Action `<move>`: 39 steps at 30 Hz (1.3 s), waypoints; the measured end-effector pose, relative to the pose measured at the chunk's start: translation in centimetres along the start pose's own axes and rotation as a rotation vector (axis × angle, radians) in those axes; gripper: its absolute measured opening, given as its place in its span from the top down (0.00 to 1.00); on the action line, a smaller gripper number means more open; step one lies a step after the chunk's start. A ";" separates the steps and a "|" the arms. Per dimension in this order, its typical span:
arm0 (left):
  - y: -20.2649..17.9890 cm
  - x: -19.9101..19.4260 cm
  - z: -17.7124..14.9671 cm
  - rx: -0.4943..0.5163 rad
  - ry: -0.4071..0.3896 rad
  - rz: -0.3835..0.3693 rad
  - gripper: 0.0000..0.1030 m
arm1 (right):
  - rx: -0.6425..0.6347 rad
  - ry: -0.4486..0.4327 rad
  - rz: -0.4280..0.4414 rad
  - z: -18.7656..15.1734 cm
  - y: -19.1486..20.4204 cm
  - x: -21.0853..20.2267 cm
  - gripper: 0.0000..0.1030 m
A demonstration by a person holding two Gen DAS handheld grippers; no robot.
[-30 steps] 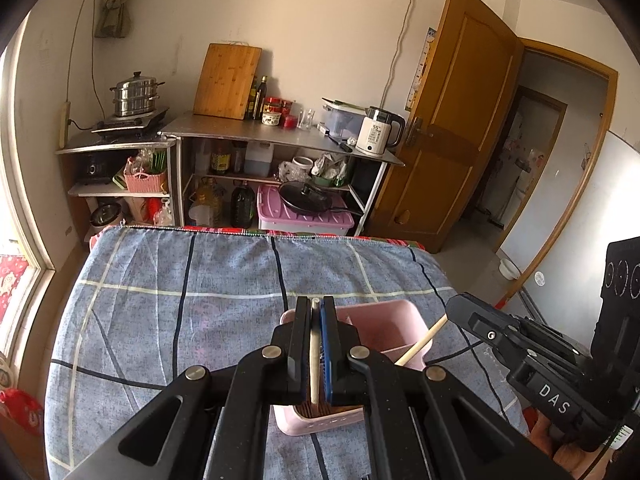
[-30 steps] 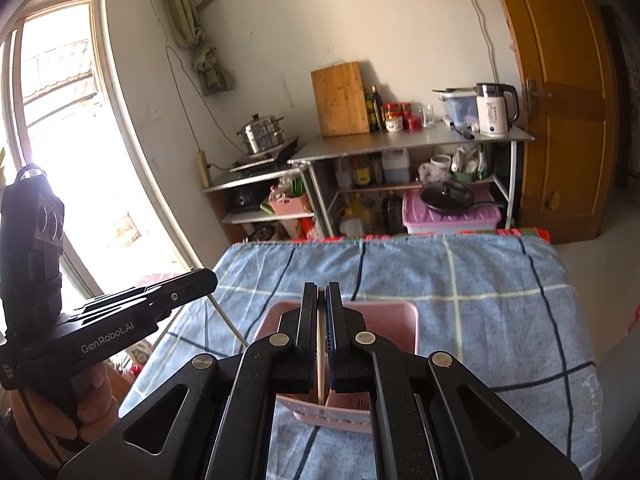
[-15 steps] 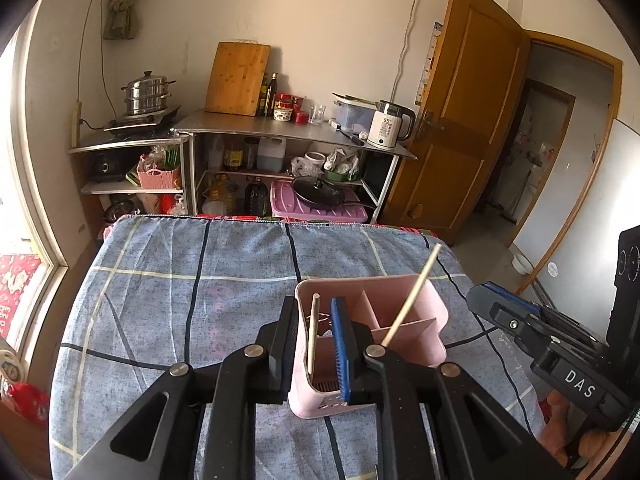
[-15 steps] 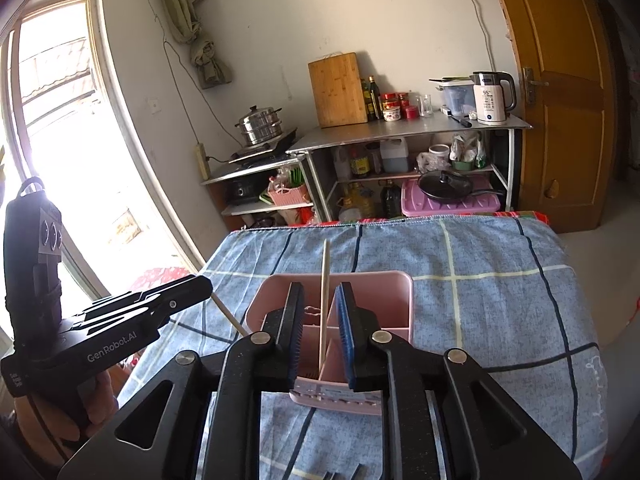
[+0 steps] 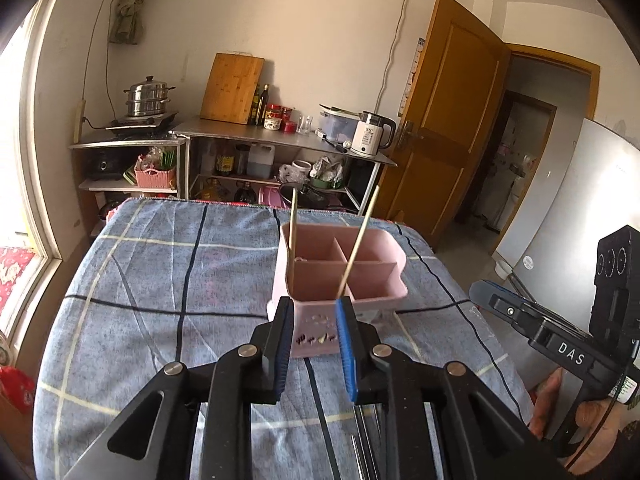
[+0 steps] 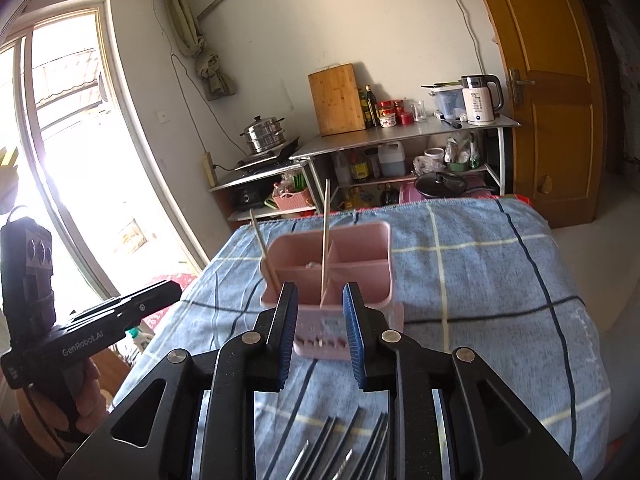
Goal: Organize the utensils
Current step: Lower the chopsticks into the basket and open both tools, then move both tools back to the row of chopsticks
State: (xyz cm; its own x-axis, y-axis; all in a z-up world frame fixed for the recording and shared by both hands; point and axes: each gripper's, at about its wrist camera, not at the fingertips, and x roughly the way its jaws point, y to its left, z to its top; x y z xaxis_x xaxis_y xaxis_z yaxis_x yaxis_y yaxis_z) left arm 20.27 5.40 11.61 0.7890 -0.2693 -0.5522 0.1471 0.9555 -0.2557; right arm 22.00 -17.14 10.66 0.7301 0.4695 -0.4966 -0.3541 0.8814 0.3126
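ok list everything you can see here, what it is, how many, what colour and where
utensil holder: one, pink, compartmented, on the blue checked tablecloth
chopsticks: two, pale wood, standing tilted in the holder's near compartments
metal utensils: several, silver, flat on the cloth under the right gripper
cutting board: one, wooden, leaning on the wall
kettle: one, white, steel shelf
steamer pot: one, silver, on the stove
door: one, brown, open
left gripper: black, blue pads, open
right gripper: same, open
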 end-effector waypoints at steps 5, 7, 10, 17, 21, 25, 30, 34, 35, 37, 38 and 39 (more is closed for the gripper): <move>-0.7 -0.8 -4.6 -0.001 0.042 -0.039 0.80 | 0.017 0.028 0.008 -3.4 -0.2 -1.8 0.76; -1.1 -1.2 -6.3 0.003 0.054 -0.045 0.80 | 0.002 0.042 -0.006 -4.7 -0.1 -2.4 0.76; -1.5 -1.6 -8.3 0.006 0.068 -0.039 0.80 | -0.003 0.058 -0.018 -6.7 -0.1 -3.3 0.76; -1.4 -1.5 -11.8 -0.012 0.124 -0.038 0.80 | 0.007 0.133 -0.019 -10.4 -0.2 -3.4 0.76; -1.6 -0.6 -12.8 -0.006 0.156 -0.047 0.80 | 0.011 0.151 -0.026 -11.2 -0.4 -3.3 0.76; -2.0 0.3 -13.4 0.004 0.177 -0.050 0.80 | 0.019 0.149 -0.037 -11.3 -0.9 -3.3 0.76; -2.6 1.7 -14.3 0.018 0.224 -0.047 0.80 | 0.028 0.160 -0.049 -11.7 -1.3 -3.0 0.76; -3.1 3.7 -15.1 0.033 0.280 -0.042 0.80 | 0.030 0.187 -0.058 -12.3 -1.5 -2.4 0.76; -3.1 4.0 -15.3 0.036 0.290 -0.042 0.80 | 0.029 0.196 -0.058 -12.5 -1.4 -2.2 0.76; -3.3 5.1 -15.7 0.039 0.312 -0.040 0.80 | 0.030 0.213 -0.056 -12.9 -1.4 -1.8 0.76; -3.2 5.6 -15.8 0.041 0.326 -0.032 0.80 | 0.030 0.219 -0.056 -13.1 -1.4 -1.7 0.77; -3.2 6.2 -15.9 0.043 0.338 -0.024 0.80 | 0.032 0.227 -0.052 -13.3 -1.5 -1.5 0.77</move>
State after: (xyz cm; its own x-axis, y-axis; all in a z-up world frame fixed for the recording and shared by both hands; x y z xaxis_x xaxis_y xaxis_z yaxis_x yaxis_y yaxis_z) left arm 15.17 -1.24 -3.58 0.5438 -0.3092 -0.7802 0.1936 0.9508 -0.2419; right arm 13.60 -18.46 0.18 0.5957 0.4261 -0.6809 -0.2982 0.9044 0.3051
